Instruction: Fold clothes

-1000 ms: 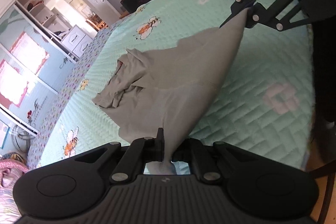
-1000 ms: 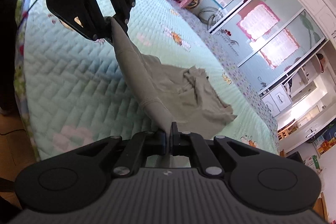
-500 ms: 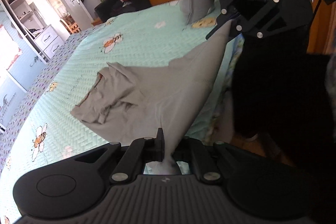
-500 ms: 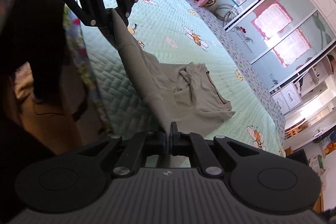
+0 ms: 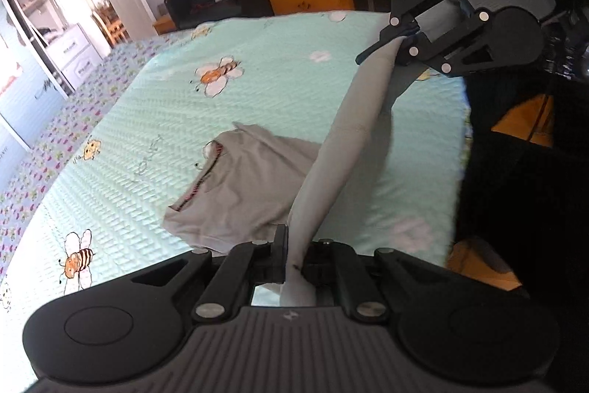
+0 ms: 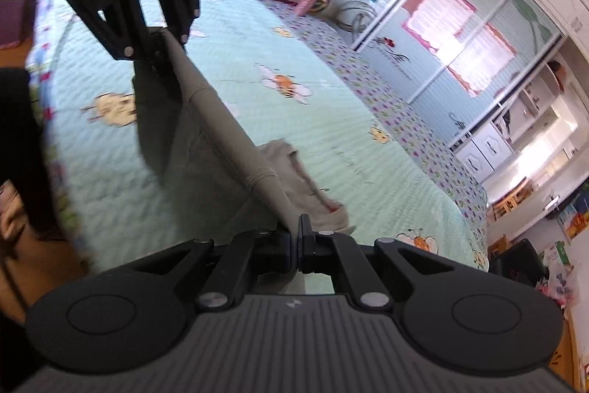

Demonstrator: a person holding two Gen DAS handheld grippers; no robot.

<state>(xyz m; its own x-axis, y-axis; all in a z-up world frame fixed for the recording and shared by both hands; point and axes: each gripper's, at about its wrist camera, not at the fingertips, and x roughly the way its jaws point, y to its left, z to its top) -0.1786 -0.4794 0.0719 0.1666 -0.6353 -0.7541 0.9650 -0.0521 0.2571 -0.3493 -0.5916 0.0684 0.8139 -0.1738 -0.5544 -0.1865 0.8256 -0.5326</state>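
- left claw (image 5: 294, 255) pressed together on one end of the grey shirt (image 5: 243, 186), cloth bunched between the fingers
- right claw (image 6: 299, 238) also pinching the shirt, at the other end of the same hem; it shows in the left view at top right (image 5: 401, 41)
- hem runs between the two claws as a rolled, taut strip, off the bed (image 5: 279, 91)
- rest of the shirt trails down from that strip; collar end lies crumpled on the quilt, near the middle of the bed
- step in hand, as I read it: lift and spread the shirt before laying it flat
- to do it well: keep both pinches firm, hold the two claws level with each other, pull them apart until the rolled hem opens out
- raise enough for the crumpled end to hang free, a light shake may drop the creases
- then lay it collar first on the quilt, well in from the bed edge
- risk: thin pinch on the right side, cloth may slip if tugged hard
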